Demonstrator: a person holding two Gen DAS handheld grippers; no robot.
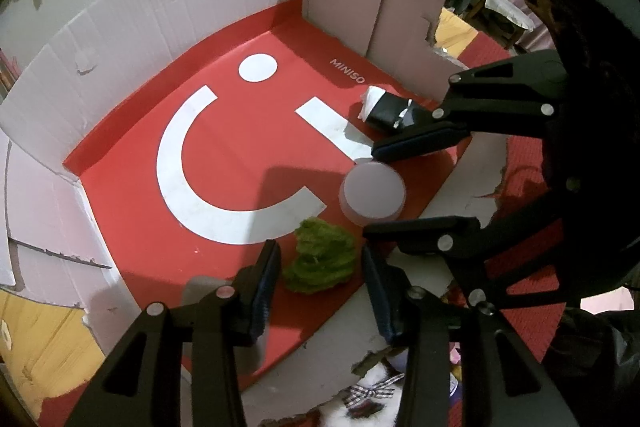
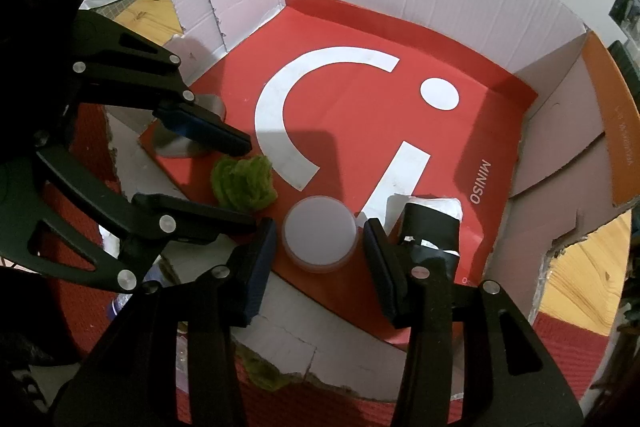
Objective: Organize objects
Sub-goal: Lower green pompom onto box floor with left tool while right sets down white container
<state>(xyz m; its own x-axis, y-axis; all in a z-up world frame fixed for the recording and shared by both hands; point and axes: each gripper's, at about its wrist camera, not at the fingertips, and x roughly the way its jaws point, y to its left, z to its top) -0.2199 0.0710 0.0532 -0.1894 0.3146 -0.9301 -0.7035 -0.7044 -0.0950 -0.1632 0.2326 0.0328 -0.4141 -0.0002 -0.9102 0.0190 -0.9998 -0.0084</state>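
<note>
The left tongs point(image 1: 320, 283) stood apart astride the green tuft point(image 1: 320, 259); the right tongs point(image 2: 320, 251), apart too, probably untouching, straddled the white puck point(image 2: 320, 237).

Grey disc point(image 2: 188, 143) half hidden behind left tool point(image 2: 224, 183); orange flap lettering point(image 2: 625, 143) (blurred) unreadable.

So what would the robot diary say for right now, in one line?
left tool: open, around green fuzzy clump | right tool: open, around white round lid | black-and-white packet: beside lid | all in red-floored cardboard box
</note>
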